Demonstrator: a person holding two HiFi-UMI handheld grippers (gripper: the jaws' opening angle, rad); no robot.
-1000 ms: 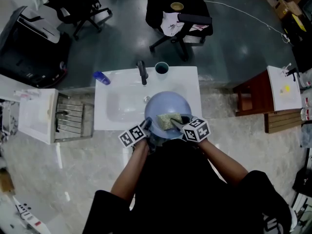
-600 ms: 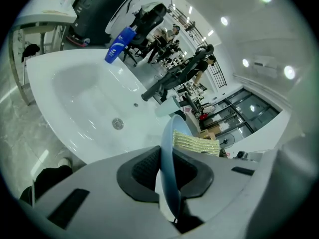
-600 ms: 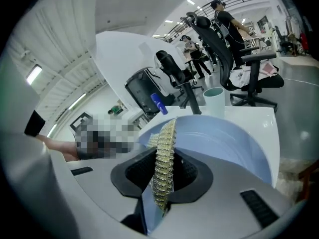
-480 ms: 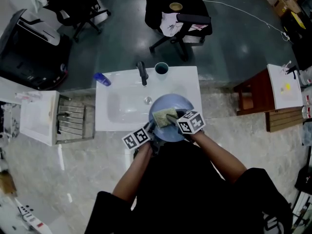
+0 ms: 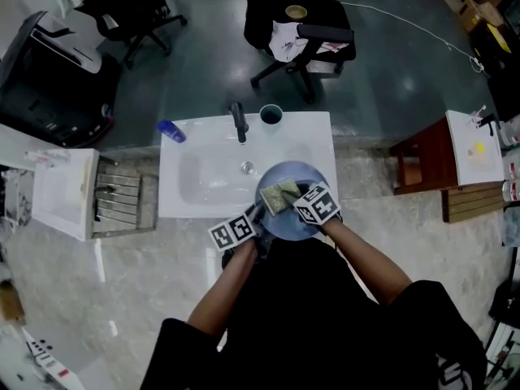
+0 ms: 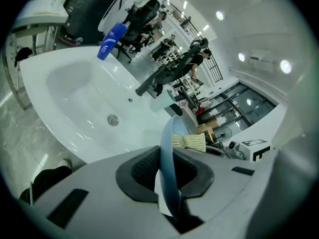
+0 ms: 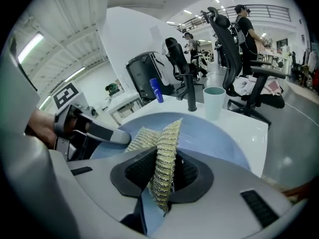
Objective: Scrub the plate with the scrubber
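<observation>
Beyond the plate point(image 5: 297, 174) and sink point(image 5: 203, 177), dark flooring point(image 5: 203, 71) holds an office chair point(image 5: 307, 16).

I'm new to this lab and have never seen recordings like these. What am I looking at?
There is no robot here. A person stands at a white sink with a hand-held gripper in each hand. The top-down picture comes from a camera on the person's head. The other two come from cameras riding on the grippers, each looking along its own jaws.

The left hand-held gripper clamps the rim of a blue plate, held over the sink's right side. The right hand-held gripper pinches a yellow-green scrubber that lies against the plate.

Along the sink's far edge stand a faucet, a cup and a blue bottle.
</observation>
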